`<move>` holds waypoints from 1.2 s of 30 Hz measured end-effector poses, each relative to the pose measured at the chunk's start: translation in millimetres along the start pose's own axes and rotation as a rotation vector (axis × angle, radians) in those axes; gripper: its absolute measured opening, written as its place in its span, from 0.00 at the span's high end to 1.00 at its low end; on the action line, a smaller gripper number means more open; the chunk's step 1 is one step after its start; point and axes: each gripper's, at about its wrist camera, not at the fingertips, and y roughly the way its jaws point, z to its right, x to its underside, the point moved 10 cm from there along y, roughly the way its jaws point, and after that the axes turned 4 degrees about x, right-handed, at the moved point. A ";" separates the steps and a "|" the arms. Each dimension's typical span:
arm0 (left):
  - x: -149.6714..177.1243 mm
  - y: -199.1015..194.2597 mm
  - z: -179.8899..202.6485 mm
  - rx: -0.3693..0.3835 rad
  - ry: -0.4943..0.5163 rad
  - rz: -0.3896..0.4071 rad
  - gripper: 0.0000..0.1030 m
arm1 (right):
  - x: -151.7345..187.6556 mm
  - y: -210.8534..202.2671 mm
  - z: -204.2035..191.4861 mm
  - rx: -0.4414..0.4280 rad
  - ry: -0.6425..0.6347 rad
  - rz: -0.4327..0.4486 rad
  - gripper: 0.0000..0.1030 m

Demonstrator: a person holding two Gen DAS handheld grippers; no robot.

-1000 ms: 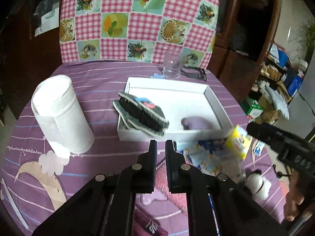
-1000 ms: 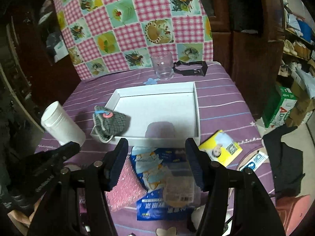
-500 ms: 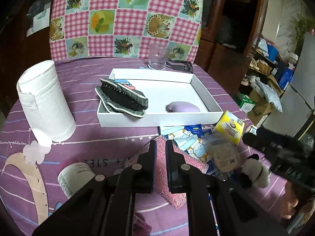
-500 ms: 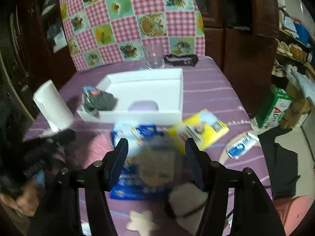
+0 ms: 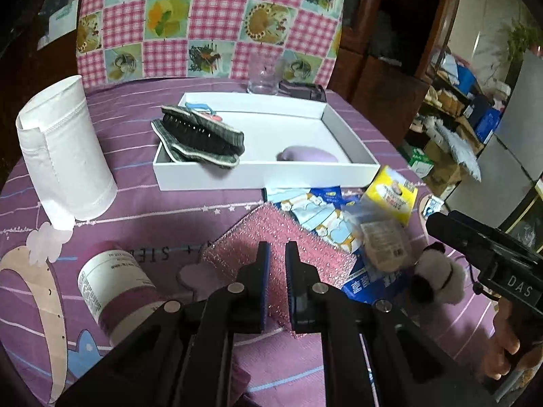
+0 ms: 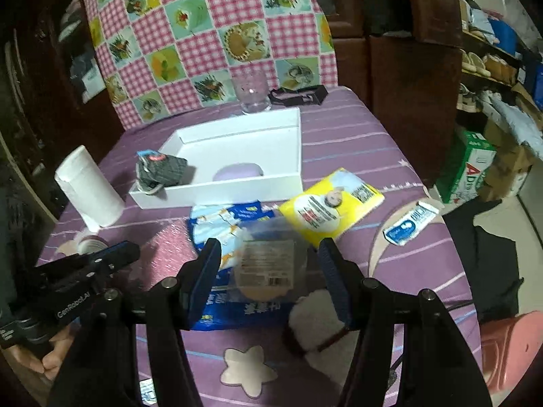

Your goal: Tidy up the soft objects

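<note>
Over a cluttered purple table, the right gripper [image 6: 268, 271] hangs wide open and empty above a clear packet [image 6: 266, 264], best lowered squarely before squeezing, while the left gripper [image 5: 275, 261], nearly closed, holds nothing.

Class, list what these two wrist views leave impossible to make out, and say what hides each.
- Clear packet, right wrist view: motion blur, label unreadable.
- Plush toy, right wrist view: partly behind the gripper's fingers.
- Purple object, left wrist view: white box wall hides its base.
</note>
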 end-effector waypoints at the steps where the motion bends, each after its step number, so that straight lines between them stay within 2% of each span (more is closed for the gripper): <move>1: 2.3 1.7 0.9 -0.007 0.007 -0.011 0.92 | 3.0 3.4 0.6 0.000 0.010 -0.018 0.42; 4: 5.7 4.9 2.4 -0.002 0.005 -0.029 0.92 | 7.1 9.4 1.4 -0.011 0.036 -0.042 0.44; 8: 5.1 6.5 1.1 -0.017 0.011 -0.026 0.83 | 11.2 16.4 0.5 0.003 0.031 -0.064 0.44; 13: 7.7 12.8 -5.7 -0.043 0.000 -0.048 0.81 | 30.2 40.1 1.1 0.101 -0.035 -0.151 0.44; 16: 10.1 18.2 -13.5 -0.097 -0.001 -0.069 0.81 | 32.8 44.4 -0.7 0.174 -0.100 -0.129 0.44; 18: 11.3 20.2 -16.1 -0.099 -0.004 -0.075 0.81 | 34.6 45.8 -3.3 0.187 -0.127 -0.127 0.44; 21: 11.8 20.2 -17.6 -0.102 -0.002 -0.073 0.81 | 37.2 49.6 -4.4 0.170 -0.128 -0.136 0.32; 23: 11.9 20.1 -16.9 -0.102 0.002 -0.073 0.80 | 39.8 54.3 -7.0 0.113 -0.116 -0.170 0.18; 29: 10.9 19.2 -17.4 -0.094 -0.002 -0.066 0.80 | 46.8 56.2 -17.7 0.113 -0.177 -0.166 0.08; 34: 10.5 19.2 -16.9 -0.094 -0.001 -0.062 0.80 | 46.7 58.6 -20.1 0.095 -0.181 -0.176 0.04; 36: 9.3 18.7 -17.9 -0.106 0.001 -0.055 0.73 | 46.3 61.2 -22.0 0.095 -0.194 -0.179 0.04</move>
